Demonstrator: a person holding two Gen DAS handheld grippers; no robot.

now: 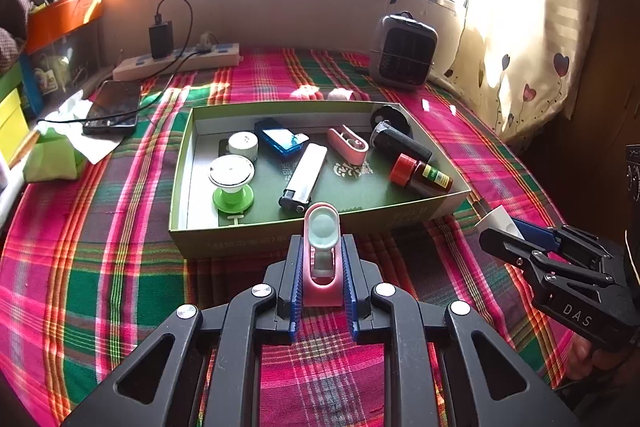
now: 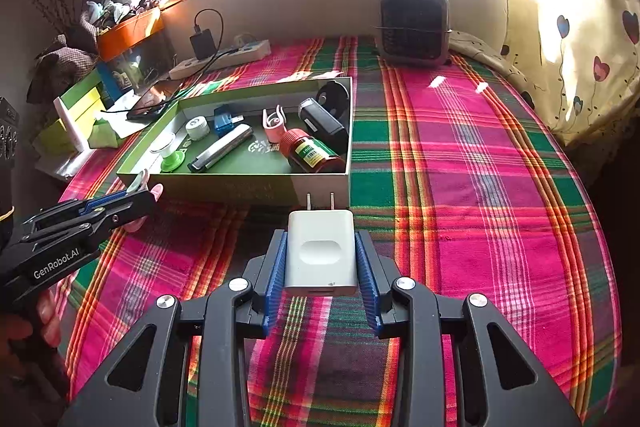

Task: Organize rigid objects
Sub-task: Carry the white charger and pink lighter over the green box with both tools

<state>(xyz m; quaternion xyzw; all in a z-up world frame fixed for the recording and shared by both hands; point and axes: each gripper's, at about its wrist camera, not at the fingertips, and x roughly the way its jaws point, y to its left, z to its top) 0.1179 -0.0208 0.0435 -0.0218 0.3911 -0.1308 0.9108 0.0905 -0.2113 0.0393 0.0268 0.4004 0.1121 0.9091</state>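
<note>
A green cardboard box [image 1: 280,239] [image 2: 248,187] sits on the plaid cloth. It holds a white lighter [image 1: 304,177], a blue lighter [image 1: 280,139], a pink clip [image 1: 349,145], a red-capped brown bottle [image 1: 420,175] [image 2: 312,153], a black cylinder [image 1: 400,141], a white cap [image 1: 243,143] and a green suction hook [image 1: 232,179]. My left gripper [image 1: 321,259] is shut on a pink clip with a lens [image 1: 322,251], just before the box's near wall. My right gripper [image 2: 321,255] is shut on a white plug charger [image 2: 320,253], near the box's right front corner.
A small grey heater [image 1: 402,51] [image 2: 412,23] stands at the back. A power strip [image 1: 176,63], a phone [image 1: 114,107], tissues and coloured boxes [image 1: 12,115] lie at the left. A heart-print curtain [image 2: 580,47] hangs at the right.
</note>
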